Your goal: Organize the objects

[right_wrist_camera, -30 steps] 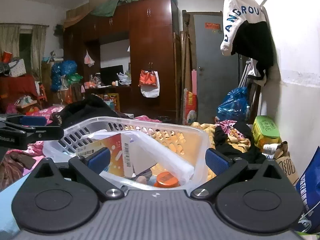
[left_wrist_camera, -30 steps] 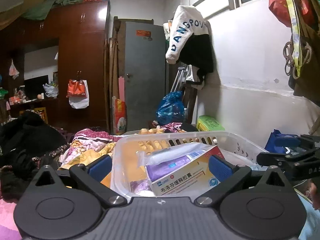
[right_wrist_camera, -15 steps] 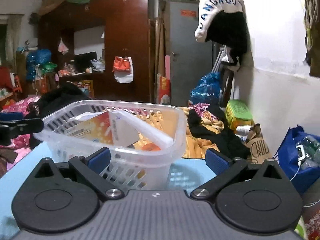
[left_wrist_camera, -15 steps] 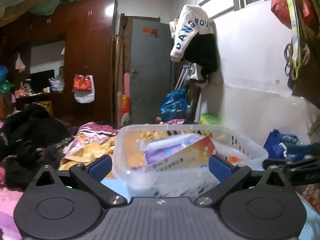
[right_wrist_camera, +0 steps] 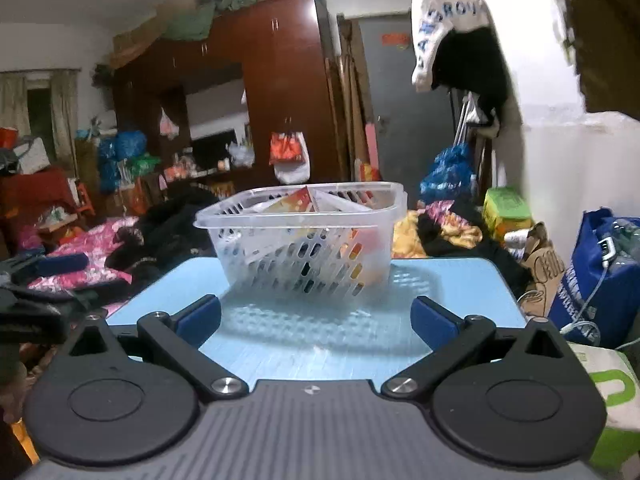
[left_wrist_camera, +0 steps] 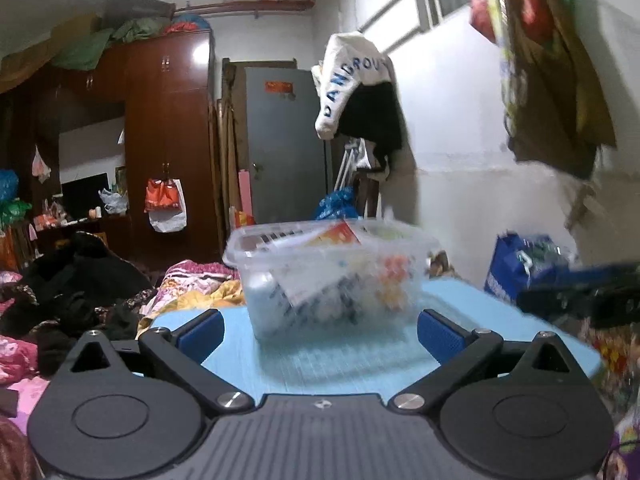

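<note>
On the light blue table ahead of me stands the clear plastic basket, its slotted walls showing boxes and packets leaning inside, one orange-red carton poking up near the rim. My right gripper is spread wide with nothing between its blue pads, and the basket sits well beyond them. My left gripper is equally wide apart and empty, its own view blurred; the basket stands past its fingertips, apart from them. At the right edge of that view my other gripper shows as a dark blur. Heaped clothes lie behind the table.
</note>
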Demonstrator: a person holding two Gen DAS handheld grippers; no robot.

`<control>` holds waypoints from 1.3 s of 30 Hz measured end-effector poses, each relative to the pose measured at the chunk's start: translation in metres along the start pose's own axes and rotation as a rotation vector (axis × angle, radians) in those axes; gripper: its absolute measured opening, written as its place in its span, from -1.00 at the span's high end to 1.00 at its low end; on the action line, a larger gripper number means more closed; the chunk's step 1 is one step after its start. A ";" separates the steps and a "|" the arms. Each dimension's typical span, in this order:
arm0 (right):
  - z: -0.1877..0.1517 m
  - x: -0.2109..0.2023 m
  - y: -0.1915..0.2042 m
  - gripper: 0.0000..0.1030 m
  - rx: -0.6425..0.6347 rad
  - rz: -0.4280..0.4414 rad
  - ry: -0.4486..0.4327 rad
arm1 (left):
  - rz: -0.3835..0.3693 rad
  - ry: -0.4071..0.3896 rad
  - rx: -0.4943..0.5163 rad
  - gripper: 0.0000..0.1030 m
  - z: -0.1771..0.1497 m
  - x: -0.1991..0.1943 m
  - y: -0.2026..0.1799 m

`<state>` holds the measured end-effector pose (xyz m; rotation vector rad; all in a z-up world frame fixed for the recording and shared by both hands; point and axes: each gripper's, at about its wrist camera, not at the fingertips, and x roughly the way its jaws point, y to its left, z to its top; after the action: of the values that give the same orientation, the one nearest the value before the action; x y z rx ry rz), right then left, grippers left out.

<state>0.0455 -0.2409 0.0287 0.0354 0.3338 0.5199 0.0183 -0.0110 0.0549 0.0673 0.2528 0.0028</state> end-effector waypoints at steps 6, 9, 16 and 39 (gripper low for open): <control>0.004 -0.003 0.010 -1.00 -0.023 -0.028 -0.036 | -0.001 0.001 -0.007 -1.00 0.002 -0.004 -0.010; 0.003 0.003 0.015 -1.00 -0.046 -0.039 -0.034 | -0.004 0.011 -0.011 -1.00 -0.001 -0.003 -0.009; -0.006 -0.003 0.021 -1.00 -0.062 -0.027 -0.038 | 0.012 0.007 -0.021 -1.00 -0.002 -0.009 -0.007; -0.007 -0.009 0.018 -1.00 -0.033 -0.032 -0.061 | 0.007 0.026 -0.035 -1.00 -0.005 -0.004 -0.003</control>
<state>0.0269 -0.2300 0.0267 0.0136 0.2661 0.4915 0.0131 -0.0142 0.0511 0.0331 0.2787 0.0148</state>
